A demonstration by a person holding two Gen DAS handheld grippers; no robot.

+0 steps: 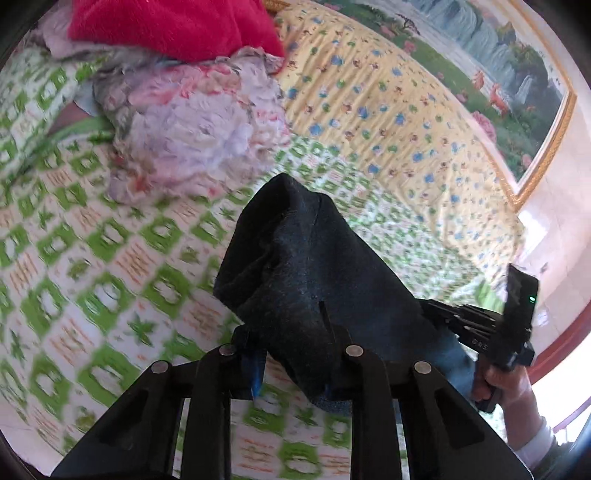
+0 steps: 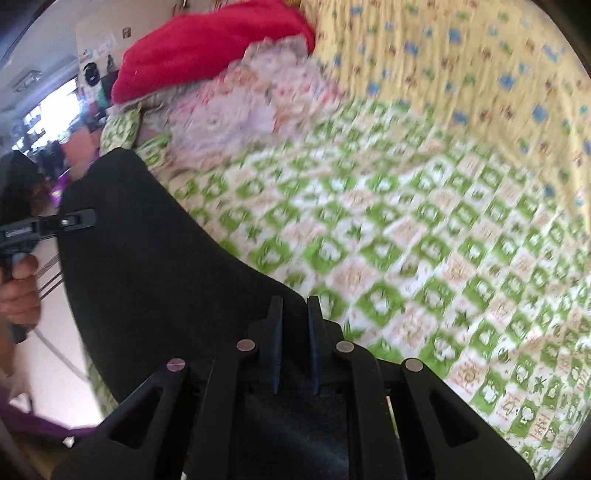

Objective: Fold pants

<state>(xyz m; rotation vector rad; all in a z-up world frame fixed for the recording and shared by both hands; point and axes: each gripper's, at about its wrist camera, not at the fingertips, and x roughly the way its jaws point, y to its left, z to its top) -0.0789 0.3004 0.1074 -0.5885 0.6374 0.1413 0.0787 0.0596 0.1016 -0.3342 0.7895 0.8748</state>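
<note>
Two tools, the left tool (image 1: 291,354) and the right tool (image 2: 294,347), each pinch an edge of the dark pants (image 1: 314,266), lifting them above the bed (image 1: 110,258) so they hang ready to fold

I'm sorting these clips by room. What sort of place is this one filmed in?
Most likely a bedroom in a home. A green-and-white patterned bedspread covers a wide soft surface, a red blanket and other bedding are heaped at one end, and a framed landscape painting hangs on the wall behind.
</note>
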